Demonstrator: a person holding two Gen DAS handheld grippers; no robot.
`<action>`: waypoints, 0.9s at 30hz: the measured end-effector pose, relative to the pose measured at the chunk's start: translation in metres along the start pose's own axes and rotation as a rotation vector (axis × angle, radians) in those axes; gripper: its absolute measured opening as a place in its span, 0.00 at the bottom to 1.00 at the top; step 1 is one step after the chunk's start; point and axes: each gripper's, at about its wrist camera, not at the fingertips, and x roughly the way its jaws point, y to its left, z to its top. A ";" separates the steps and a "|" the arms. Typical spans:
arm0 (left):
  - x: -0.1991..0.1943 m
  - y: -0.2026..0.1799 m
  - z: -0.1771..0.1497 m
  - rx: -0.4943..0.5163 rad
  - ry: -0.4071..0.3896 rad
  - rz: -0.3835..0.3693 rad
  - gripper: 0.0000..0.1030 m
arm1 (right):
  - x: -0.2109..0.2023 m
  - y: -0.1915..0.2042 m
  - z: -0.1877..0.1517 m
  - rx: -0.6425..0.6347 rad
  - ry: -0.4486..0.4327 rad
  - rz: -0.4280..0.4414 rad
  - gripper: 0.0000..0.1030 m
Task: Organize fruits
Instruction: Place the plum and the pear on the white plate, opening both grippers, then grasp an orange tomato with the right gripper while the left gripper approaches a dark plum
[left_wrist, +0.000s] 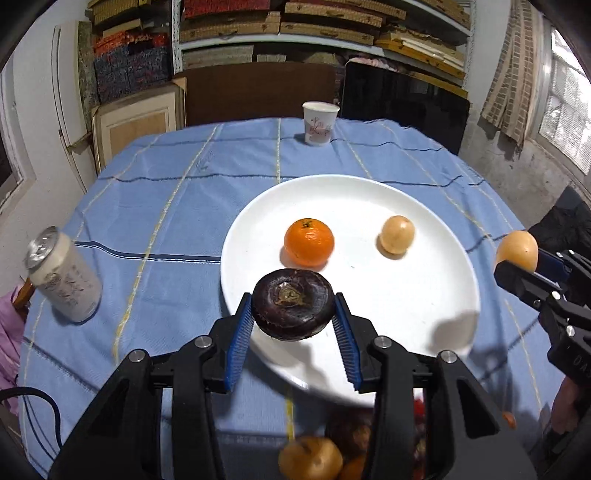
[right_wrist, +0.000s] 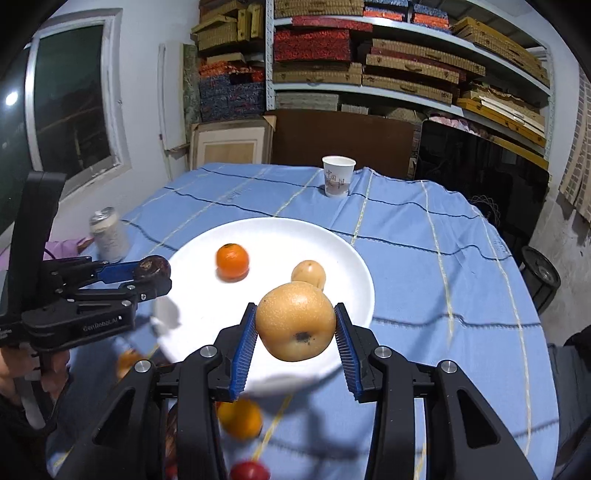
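A dark brown, flattened fruit, stem end up, is pinched between the blue pads of the left claw above the near edge of the white plate. A tan, speckled pear is clamped in the right claw over the plate's near right rim. On the plate rest an orange mandarin near its middle and a small tan fruit to its right, apart. More fruit lies blurred by the near edge of the surface.

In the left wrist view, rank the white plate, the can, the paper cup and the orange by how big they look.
1. White plate, clearly largest.
2. Can.
3. Orange and paper cup look about alike; the cup stands farther from the camera, so I won't rank them.
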 end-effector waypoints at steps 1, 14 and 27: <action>0.009 0.001 0.002 -0.007 0.016 -0.005 0.41 | 0.013 -0.002 0.002 0.010 0.018 0.007 0.41; -0.007 -0.005 -0.001 0.033 -0.101 0.037 0.79 | 0.017 -0.019 -0.004 0.084 -0.005 0.036 0.63; -0.088 0.004 -0.115 0.013 -0.096 -0.041 0.84 | -0.076 0.007 -0.107 0.033 0.012 0.054 0.64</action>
